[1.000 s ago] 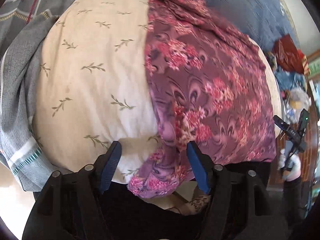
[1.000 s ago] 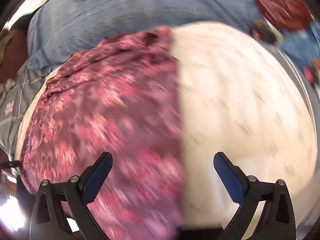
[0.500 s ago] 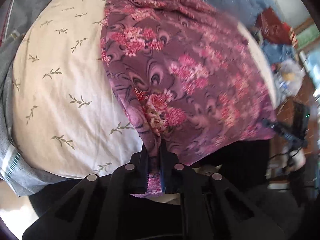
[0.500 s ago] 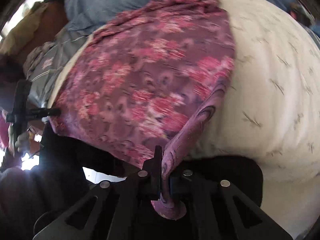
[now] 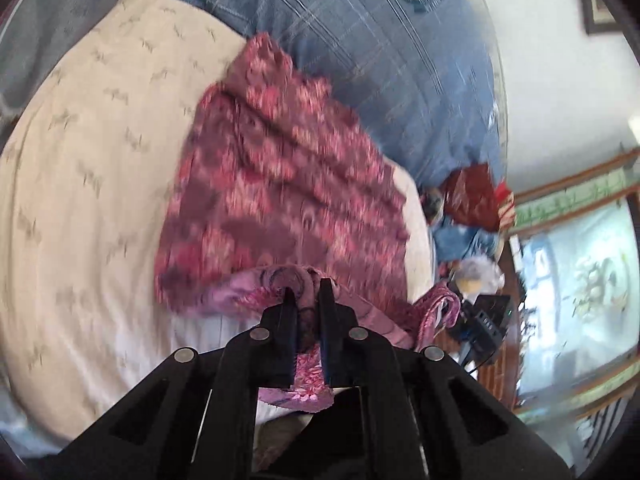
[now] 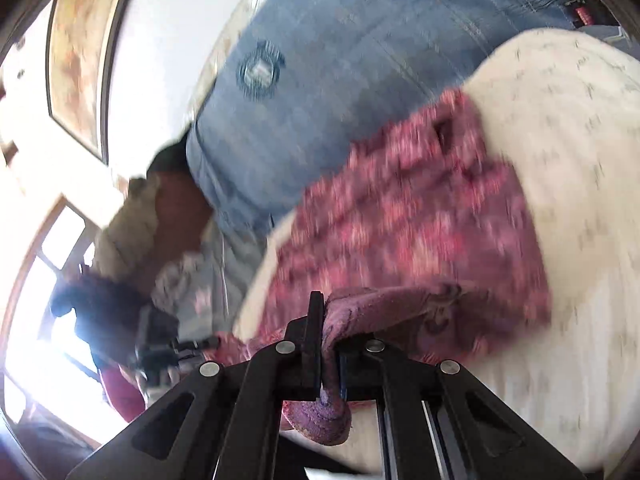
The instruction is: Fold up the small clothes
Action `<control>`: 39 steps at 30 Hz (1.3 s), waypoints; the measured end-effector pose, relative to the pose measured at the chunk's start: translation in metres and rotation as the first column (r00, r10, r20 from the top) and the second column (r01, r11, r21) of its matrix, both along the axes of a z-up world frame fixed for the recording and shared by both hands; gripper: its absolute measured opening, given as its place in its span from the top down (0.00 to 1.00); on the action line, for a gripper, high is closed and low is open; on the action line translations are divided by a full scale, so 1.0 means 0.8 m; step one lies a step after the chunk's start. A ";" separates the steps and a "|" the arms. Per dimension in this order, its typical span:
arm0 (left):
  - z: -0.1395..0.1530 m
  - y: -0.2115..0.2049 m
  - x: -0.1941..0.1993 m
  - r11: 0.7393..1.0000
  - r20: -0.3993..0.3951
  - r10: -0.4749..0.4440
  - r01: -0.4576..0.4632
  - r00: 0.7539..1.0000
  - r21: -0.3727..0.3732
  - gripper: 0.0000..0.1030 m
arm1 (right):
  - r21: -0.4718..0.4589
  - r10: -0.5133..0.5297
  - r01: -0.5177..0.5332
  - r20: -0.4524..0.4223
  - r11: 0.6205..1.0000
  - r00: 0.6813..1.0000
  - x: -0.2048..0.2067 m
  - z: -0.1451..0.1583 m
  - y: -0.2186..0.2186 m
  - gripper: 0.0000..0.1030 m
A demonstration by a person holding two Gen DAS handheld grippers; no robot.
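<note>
A purple garment with pink flowers [image 5: 280,200] lies on a cream sheet with a leaf print [image 5: 92,184]. My left gripper [image 5: 306,304] is shut on the garment's near left corner and holds it lifted over the rest of the cloth. My right gripper [image 6: 326,312] is shut on the near right corner of the same garment [image 6: 420,232], whose edge is bunched between the jaws. The near hem is raised and curls toward the far end. Both views are motion-blurred. The right gripper also shows in the left wrist view [image 5: 480,320].
A blue checked pillow [image 5: 380,52] lies beyond the garment at the head of the bed. A grey blanket [image 5: 48,12] lies at the far left. Red and blue clothes [image 5: 468,204] are piled at the bed's right edge. A window [image 5: 580,276] and wall are beyond.
Both grippers closed on the garment's near corners, then lifted them and carried them forward toward the pillow. The near hem has risen off the sheet.
</note>
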State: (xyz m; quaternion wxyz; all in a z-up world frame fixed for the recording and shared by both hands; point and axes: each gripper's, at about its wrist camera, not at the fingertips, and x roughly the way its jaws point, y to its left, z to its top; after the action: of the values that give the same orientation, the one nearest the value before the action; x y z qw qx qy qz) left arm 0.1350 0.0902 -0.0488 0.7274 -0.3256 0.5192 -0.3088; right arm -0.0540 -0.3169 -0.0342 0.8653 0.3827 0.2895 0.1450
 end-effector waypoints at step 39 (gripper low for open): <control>-0.011 -0.066 0.272 0.994 0.041 -0.090 0.087 0.995 0.071 0.43 | 0.265 -0.402 0.437 -0.178 0.860 0.898 0.223 -0.071 -0.182 0.57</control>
State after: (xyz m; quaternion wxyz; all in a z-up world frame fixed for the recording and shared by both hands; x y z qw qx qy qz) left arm 0.3525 0.0371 -0.0578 0.7349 -0.2702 0.5274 -0.3296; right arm 0.1245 -0.4624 -0.0910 0.7900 0.5702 0.2237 -0.0276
